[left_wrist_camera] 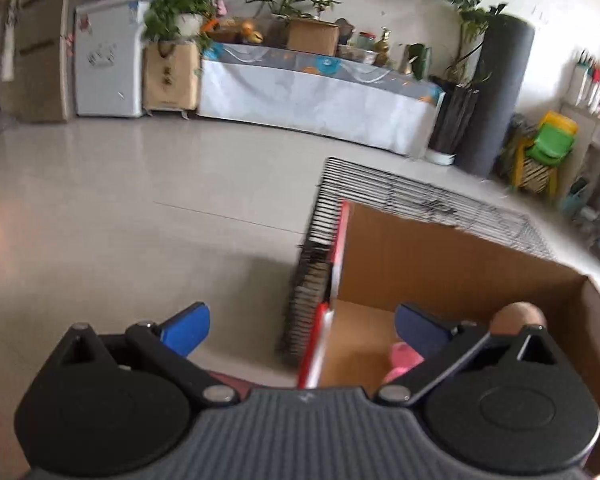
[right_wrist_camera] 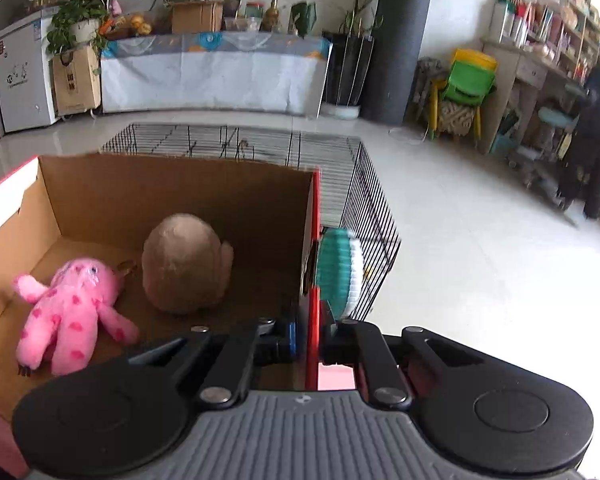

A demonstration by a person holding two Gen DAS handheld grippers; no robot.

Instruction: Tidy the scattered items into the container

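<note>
Cardboard box [right_wrist_camera: 180, 184] (the container) sits open-topped on the floor against a wire cage [right_wrist_camera: 364, 208]. Inside it: pink plush toy [right_wrist_camera: 70, 312] lying near the left wall, tan plush [right_wrist_camera: 186, 264] upright near mid-floor, the two close but apart.

Right claw [right_wrist_camera: 314, 344] is pinched narrow on the box's red-edged right wall [right_wrist_camera: 313, 264], one finger inside, one outside; it appears to be steadying the box, not carrying an item. A teal-and-white object [right_wrist_camera: 338, 272] sits just outside that wall, against the cage; cannot tell what it is.

Left claw [left_wrist_camera: 300, 326] stands wide and holds nothing, straddling the box's left wall [left_wrist_camera: 332, 280] from above.

Step judged: between items, two already in. Next move calls for locating a remaining loose item (none clearly identifiable) and closing the left claw on it.
</note>
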